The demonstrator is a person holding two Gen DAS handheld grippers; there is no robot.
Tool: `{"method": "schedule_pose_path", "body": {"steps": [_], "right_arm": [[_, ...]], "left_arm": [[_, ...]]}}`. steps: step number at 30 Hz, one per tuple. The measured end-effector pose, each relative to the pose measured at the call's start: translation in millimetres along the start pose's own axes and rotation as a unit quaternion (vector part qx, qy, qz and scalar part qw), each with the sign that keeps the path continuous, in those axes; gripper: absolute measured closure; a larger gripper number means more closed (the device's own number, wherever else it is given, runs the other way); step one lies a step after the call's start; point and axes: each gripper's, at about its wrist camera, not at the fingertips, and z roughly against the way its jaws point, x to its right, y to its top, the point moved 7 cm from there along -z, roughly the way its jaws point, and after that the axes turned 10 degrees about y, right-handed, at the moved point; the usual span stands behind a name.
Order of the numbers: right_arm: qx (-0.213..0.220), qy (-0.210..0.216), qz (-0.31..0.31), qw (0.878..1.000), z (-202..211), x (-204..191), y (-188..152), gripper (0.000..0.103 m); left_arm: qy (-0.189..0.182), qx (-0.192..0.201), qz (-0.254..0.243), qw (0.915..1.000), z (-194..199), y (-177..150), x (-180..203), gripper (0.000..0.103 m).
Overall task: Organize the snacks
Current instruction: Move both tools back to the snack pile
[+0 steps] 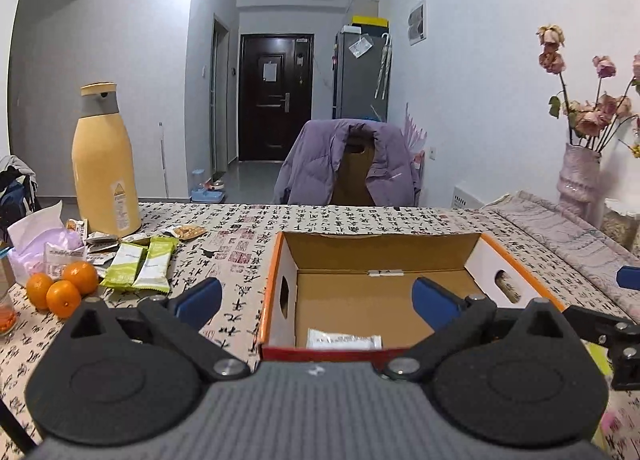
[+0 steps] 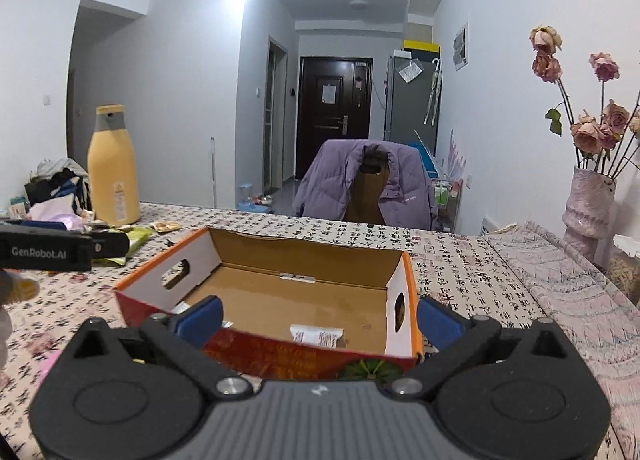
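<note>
Calligraphy-print cloth covers the table; the left gripper (image 1: 316, 298) hangs wide and empty over the cardboard box (image 1: 276, 288), which holds one white packet (image 1: 344, 339). Ahead-left lie the green snack packets (image 1: 138, 267), long axes pointing away, nearer this arm than the wide-open right gripper (image 2: 318, 318). Oranges (image 1: 62, 288) and a yellow bottle (image 1: 105, 163) flank them.

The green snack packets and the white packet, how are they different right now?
The two green snack packets lie side by side on the tablecloth, left of the cardboard box; the white packet lies inside the box, against its near wall. The green ones look larger, the white one slimmer. Both kinds lie flat and look unopened.
</note>
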Motion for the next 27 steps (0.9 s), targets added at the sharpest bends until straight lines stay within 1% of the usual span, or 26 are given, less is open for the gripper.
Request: {"method": "schedule_pose_path", "body": {"steps": [6, 13, 18, 22, 27], "right_arm": [[0.012, 0.011, -0.011, 1.0, 30.3, -4.5, -15.2, 0.0], [0.01, 0.016, -0.02, 1.0, 51.1, -10.9, -36.5, 0.0], [0.007, 0.017, -0.022, 1.0, 59.6, -15.8, -50.7, 0.0], [0.001, 0.018, -0.039, 0.999, 61.9, -14.1, -63.8, 0.0], [-0.008, 0.012, -0.046, 0.999, 64.8, -12.7, -81.1, 0.0]], "left_arm": [[-0.006, 0.011, 0.005, 0.9999, 28.0, -17.6, -4.7, 0.0], [-0.009, 0.023, 0.006, 0.9997, 54.9, -35.9, -11.8, 0.0], [-0.02, 0.011, 0.006, 0.9997, 63.3, -52.8, -17.3, 0.0], [-0.019, 0.003, 0.014, 0.9997, 66.2, -65.7, -26.0, 0.0], [-0.024, 0.003, 0.016, 0.9996, 74.5, -86.0, -31.8, 0.0]]}}
